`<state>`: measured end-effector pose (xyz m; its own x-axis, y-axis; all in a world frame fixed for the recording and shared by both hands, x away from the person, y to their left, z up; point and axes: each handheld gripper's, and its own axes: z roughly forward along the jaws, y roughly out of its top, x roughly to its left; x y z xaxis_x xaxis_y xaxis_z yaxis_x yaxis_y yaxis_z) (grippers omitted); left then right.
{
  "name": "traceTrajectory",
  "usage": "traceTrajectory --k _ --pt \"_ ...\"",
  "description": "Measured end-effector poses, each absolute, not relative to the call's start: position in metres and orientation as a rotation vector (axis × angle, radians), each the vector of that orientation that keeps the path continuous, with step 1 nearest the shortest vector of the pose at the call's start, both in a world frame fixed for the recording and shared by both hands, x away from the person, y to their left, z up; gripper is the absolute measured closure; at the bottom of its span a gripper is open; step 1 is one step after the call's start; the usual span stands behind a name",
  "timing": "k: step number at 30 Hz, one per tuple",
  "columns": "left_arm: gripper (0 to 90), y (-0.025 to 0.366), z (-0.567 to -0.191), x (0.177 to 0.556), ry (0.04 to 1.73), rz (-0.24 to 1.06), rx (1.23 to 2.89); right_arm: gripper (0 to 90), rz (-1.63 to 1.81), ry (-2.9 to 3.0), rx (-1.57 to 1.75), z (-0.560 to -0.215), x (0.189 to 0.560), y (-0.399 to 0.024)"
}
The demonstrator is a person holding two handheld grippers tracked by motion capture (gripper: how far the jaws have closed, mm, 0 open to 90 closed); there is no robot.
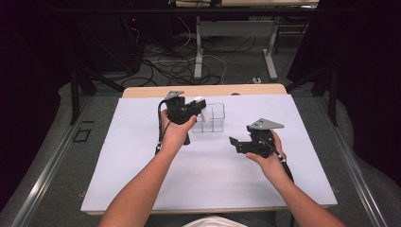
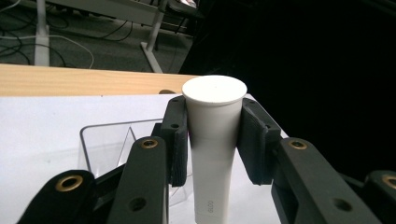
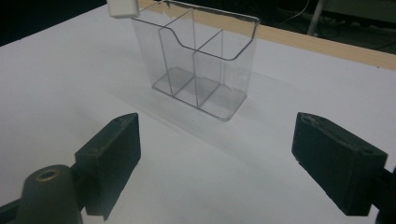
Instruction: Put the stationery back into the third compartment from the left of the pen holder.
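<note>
Overhead, in the high view, the left gripper was seen raised at the left end of the clear organizer, which stood upright on the white tabletop toward its far edge. A white tube was seen between its jaws, right at the organizer's left wall; whether the tube touched the wall could not be told. The right gripper was held nearer the person, well apart from the organizer and to its right, with nothing between its jaws.

In the left gripper view, the white tube was seen clamped between the two black pads, its flat round cap uppermost and its body narrowing downward. The tube stood roughly upright in the frame. Part of the clear organizer was seen behind and to the left of the jaws, on the tabletop.

In the right gripper view, the jaws of the right gripper were recorded as standing wide apart and empty, over bare tabletop. The clear organizer was seen ahead of them, its three compartments empty, divided by clear walls. An end of the white tube was visible at the organizer's upper left corner.
</note>
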<state>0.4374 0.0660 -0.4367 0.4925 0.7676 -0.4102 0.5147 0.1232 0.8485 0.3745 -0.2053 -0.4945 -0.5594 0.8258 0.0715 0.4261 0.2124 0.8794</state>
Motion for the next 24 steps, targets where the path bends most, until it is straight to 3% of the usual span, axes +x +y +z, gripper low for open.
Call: traceTrajectory --k 3,9,24 --pt "66.5 0.062 -0.436 0.440 1.126 0.278 1.546 13.6 1.303 2.067 1.169 -0.497 0.377 -0.212" --pt "66.5 0.055 -0.438 0.444 1.085 0.326 1.562 2.8 1.254 2.057 1.174 -0.502 0.379 -0.220" --pt "66.6 0.041 -0.450 0.457 1.060 0.386 1.570 0.4 1.247 2.033 1.211 -0.507 0.381 -0.228"
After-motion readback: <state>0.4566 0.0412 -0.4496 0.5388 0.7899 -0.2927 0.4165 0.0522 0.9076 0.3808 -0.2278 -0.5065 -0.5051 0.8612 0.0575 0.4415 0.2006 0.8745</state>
